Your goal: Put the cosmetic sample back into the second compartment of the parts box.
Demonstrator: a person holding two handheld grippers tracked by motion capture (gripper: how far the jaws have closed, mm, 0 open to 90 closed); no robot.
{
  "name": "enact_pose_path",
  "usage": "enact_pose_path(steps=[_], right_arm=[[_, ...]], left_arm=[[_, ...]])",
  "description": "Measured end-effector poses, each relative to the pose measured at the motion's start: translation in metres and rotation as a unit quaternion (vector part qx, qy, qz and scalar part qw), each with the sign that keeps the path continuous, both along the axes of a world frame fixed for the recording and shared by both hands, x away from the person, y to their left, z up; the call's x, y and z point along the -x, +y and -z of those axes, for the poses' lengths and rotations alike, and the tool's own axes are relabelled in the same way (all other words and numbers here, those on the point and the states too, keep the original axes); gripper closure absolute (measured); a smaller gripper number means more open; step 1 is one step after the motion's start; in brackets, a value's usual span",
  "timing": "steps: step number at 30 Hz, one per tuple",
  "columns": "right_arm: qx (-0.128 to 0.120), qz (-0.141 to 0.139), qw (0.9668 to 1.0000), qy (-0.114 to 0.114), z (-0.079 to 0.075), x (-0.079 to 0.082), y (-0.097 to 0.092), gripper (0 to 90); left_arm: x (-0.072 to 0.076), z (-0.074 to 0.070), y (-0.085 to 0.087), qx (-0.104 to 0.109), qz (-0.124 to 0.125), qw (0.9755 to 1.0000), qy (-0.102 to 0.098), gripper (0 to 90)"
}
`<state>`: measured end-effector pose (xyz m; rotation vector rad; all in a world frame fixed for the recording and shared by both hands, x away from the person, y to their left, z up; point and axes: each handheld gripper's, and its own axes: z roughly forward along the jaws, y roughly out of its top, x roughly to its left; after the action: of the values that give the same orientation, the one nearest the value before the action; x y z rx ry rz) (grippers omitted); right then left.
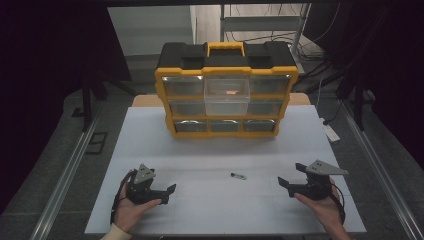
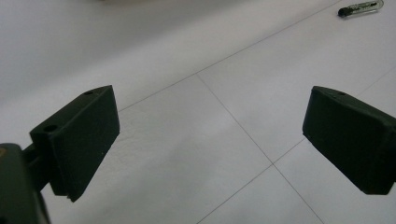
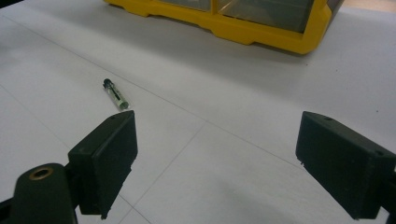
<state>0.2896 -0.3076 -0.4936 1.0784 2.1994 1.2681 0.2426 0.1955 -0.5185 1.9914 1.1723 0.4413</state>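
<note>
Table: white board (image 1: pixel 150 145) with thin grid lines, grey floor around, dark room.
Organizer: yellow-black drawer box (image 1: pixel 226 90) at far side.
Small tube (image 1: pixel 238 175): lying between both grippers, well apart from each.
Left gripper (image 1: pixel 170 192): jaws released, empty.
Right gripper (image 1: pixel 287 175): jaws wide, empty.

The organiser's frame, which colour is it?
Yellow frame, black top; clearest in the high view.

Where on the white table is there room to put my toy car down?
Bare patches: between the yellow drawer box and the little tube, and between the left tool and right tool below that tube. It is crowded at the back, where the box stands.
</note>
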Motion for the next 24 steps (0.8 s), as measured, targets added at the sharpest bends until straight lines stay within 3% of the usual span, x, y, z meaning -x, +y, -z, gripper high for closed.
enact_pose_path(steps=[14,24], right_arm=[[0.001,-0.001,0.9999,0.012,0.0010,-0.0021,-0.0004,14.1],[0.007,-0.007,0.9999,0.008,-0.0059,-0.0010,0.0058,14.5]], left_arm=[[-0.0003,0.0013,0.0015,0.007,-0.002,1.0000,0.002,4.7],[0.0008,0.0018,0.0025,0.007,0.002,1.0000,0.003,4.5]])
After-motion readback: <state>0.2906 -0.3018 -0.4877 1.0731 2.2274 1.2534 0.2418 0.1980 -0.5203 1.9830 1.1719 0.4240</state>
